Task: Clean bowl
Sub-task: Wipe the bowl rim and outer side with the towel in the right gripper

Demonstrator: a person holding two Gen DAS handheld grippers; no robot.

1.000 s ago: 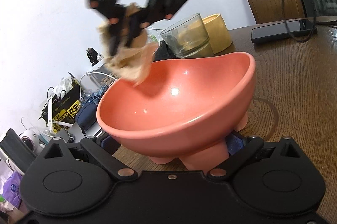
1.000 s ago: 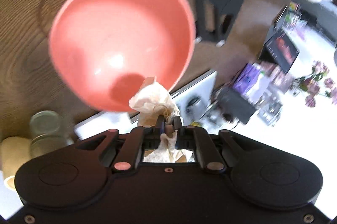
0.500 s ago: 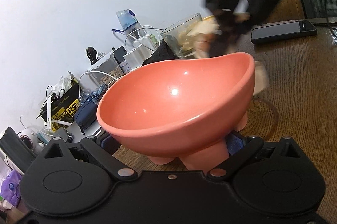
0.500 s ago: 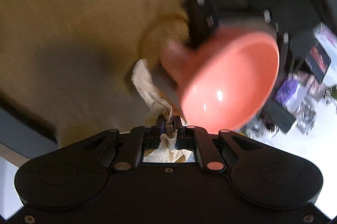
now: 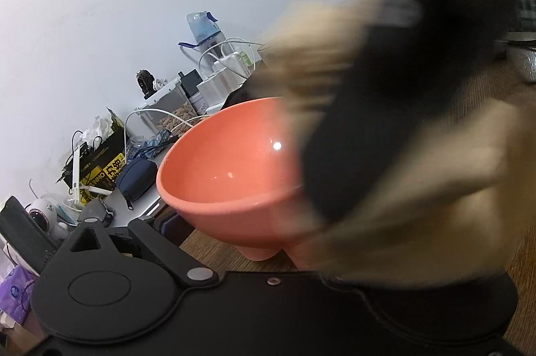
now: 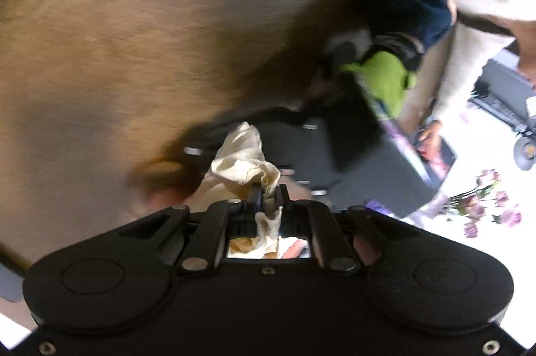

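- Coral bowl (image 5: 231, 168) seen footed and tilted in the left wrist view, raised just above the wooden table (image 5: 214, 247), feet pointing toward the camera.
- Left gripper (image 5: 284, 259) close under the bowl's feet; grip on the bowl could not be told, the right half of that view being smeared by a blurred black and beige mass.
- Only the left linkage arm of that gripper seen clearly, angled in toward the bowl's base.
- Right gripper (image 6: 268, 193) with jaws drawn narrow, pinching a crumpled cream cloth (image 6: 243, 163).
- Cloth bunched above the fingertips, a tail hanging down between the linkage arms.
- Beyond the cloth in the right wrist view, blurred brown tabletop (image 6: 134, 38) and a dark blurred shape; a faint coral smear low at left, too blurred to name.
- Cluttered shelf by the white wall in the left wrist view: water bottle (image 5: 204, 27), navy pouch (image 5: 137, 176), small white camera (image 5: 42, 213).
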